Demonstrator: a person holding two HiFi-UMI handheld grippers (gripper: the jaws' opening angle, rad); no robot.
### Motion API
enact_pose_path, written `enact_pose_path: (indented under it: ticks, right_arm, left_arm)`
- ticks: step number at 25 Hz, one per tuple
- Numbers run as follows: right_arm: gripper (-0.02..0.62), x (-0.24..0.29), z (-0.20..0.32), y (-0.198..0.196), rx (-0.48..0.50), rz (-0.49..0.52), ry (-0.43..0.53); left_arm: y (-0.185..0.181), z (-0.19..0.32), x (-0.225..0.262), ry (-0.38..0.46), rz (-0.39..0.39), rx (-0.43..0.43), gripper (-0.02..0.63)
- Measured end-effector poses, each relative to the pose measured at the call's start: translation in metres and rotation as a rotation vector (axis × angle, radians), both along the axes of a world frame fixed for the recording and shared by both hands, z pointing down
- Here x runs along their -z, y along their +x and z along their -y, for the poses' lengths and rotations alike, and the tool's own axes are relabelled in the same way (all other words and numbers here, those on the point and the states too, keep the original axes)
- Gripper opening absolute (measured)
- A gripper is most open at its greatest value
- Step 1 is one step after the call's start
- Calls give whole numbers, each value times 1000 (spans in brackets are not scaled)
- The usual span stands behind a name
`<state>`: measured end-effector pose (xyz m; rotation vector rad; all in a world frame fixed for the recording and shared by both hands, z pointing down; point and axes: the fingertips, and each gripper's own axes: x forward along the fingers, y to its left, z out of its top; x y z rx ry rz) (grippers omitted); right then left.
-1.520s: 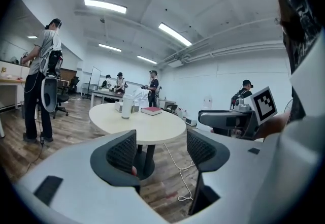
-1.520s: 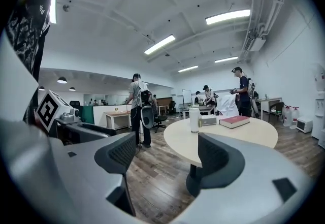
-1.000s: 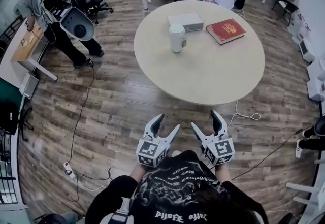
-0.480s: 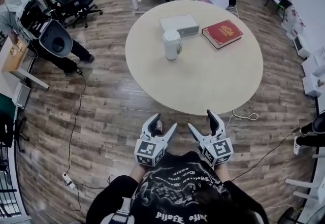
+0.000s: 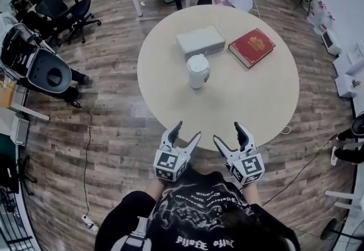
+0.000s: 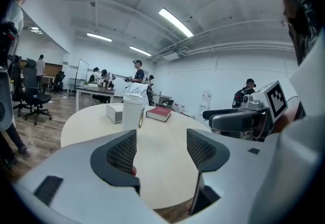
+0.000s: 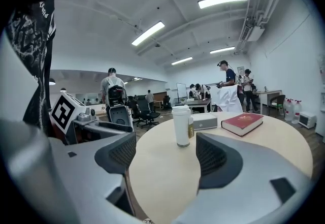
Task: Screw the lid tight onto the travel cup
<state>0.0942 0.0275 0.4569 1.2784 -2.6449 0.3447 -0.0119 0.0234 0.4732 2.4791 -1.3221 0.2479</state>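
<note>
The person's hands are hidden under the marker cubes, so the head view shows only the wrists behind them. The left gripper (image 5: 187, 130) and right gripper (image 5: 227, 132) hang side by side over the floor at the near edge of the round table (image 5: 239, 102). Both have their jaws spread wide with nothing gripped. In each gripper view the gap between the pads frames only the tabletop and the things far across it.

The cup (image 5: 198, 71) stands upright near the middle of the table, well apart from both grippers. A white lid sits on top of it; whether it is screwed down cannot be told. Just behind the cup lies a grey box (image 5: 200, 41), and to the right of that a red book (image 5: 252, 46).

In the left gripper view a small reddish spot shows beside the left pad, too cut off to identify.

The book cover carries a gold emblem and lettering too small to read. A brownish label (image 7: 191, 127) on the cup's side is also unreadable. The cubes bear black-and-white square patterns. The print on the person's black shirt (image 5: 199, 210) shows upside down and warped, and cannot be made out
</note>
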Motion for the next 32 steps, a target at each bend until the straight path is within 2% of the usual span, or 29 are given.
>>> enact_pose_path:
  ticks: [7, 11, 18, 21, 25, 26, 29, 32]
  right_arm:
    - [367, -8, 71, -25, -87, -18, -16]
    - [368, -14, 94, -36, -107, -38, -26]
    - [362, -15, 121, -44, -65, -39, -22]
    - [362, -15, 136, -38, -48, -62, -20]
    - [362, -15, 149, -32, -2, -79, -31]
    - [362, -14, 153, -31, 12, -86, -30]
    - [362, -12, 162, -24, 54, -129, -17]
    - [362, -9, 172, -18, 131, -146, -23]
  left_arm:
    - [-22, 80, -12, 4, 46, -115, 319]
    - [-29, 109, -15, -2, 44, -131, 321]
    - [-38, 153, -36, -28, 87, -101, 324]
    - [-36, 174, -44, -19, 155, -111, 336]
    - [-35, 200, -53, -38, 155, -80, 344]
    - [-34, 207, -56, -41, 176, -81, 348]
    - [-26, 223, -72, -69, 276, -130, 377]
    - [-12, 235, -80, -79, 287, -193, 387]
